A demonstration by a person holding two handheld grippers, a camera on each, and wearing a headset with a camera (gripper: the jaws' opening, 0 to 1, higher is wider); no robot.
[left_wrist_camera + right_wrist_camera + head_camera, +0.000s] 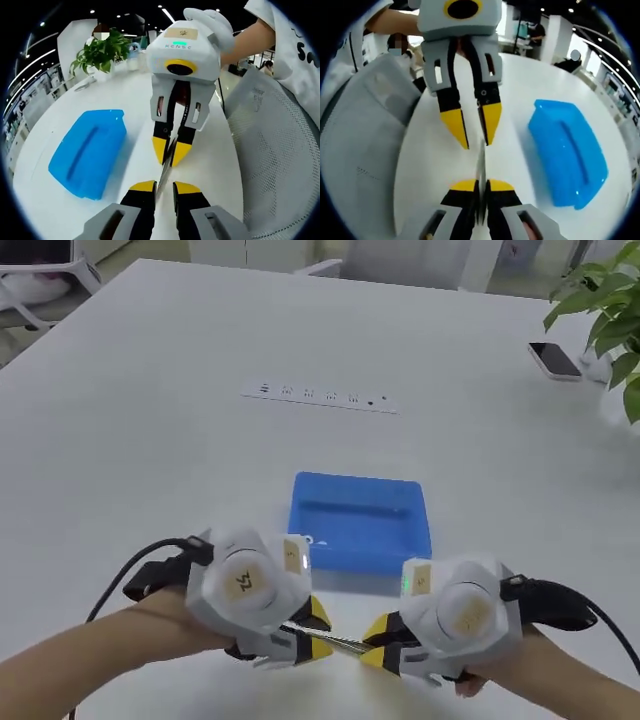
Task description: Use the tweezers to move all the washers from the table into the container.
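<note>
Wide white table (pixel 150 460), right tongs (pixel 481 187) clamping tweezers (pixel 481 157)

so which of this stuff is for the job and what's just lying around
For the job: tweezers, blue container, right gripper (shut on the tweezers), left gripper (open).

Just lying about: power strip, phone, plant.

Bright, even light from above; small round ceiling spotlights (pixel 92 11) dot 11–12 o'clock in left gripper view. White matte tabletop (pixel 150 440) nearly washes out. Soft shadow along 6 o'clock edge of blue plastic rectangular container (pixel 360 525). Head view slightly soft. Gripper views bow hard toward edges. Thin metal tweezers (pixel 481 170) blur at 6 o'clock in right gripper view; glints on container at 4 o'clock.
</note>
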